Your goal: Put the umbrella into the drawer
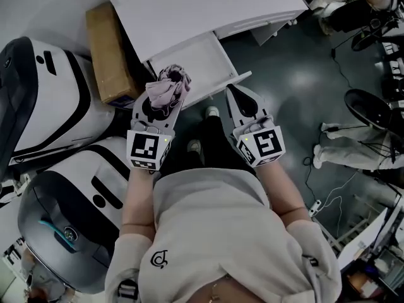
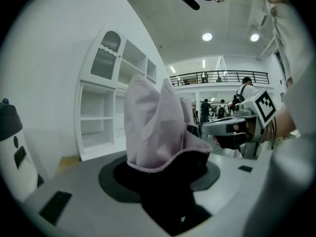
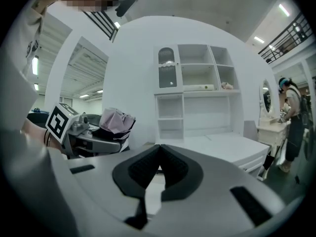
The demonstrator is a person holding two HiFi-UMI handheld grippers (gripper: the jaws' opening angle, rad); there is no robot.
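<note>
two grippers are in front of you, and only one has work. your left gripper (image 1: 161,106) is closed on the umbrella (image 2: 155,127), a folded lilac bundle with a black part between the pads. the fabric stands up past the jaws, and held low like this it can enter the drawer fabric first, i think. your right gripper (image 1: 240,97) has its jaws together with nothing in them (it seems only to wait beside). the drawer (image 1: 192,59) stands pulled out from the white cabinet (image 1: 208,5), and its inside looks bare. the umbrella is at the drawer's front left corner, seemingly not yet inside. mind the cabinet top over the drawer's back part and the cardboard box (image 1: 110,52) near on your left. the free room is toward the front and right.
</note>
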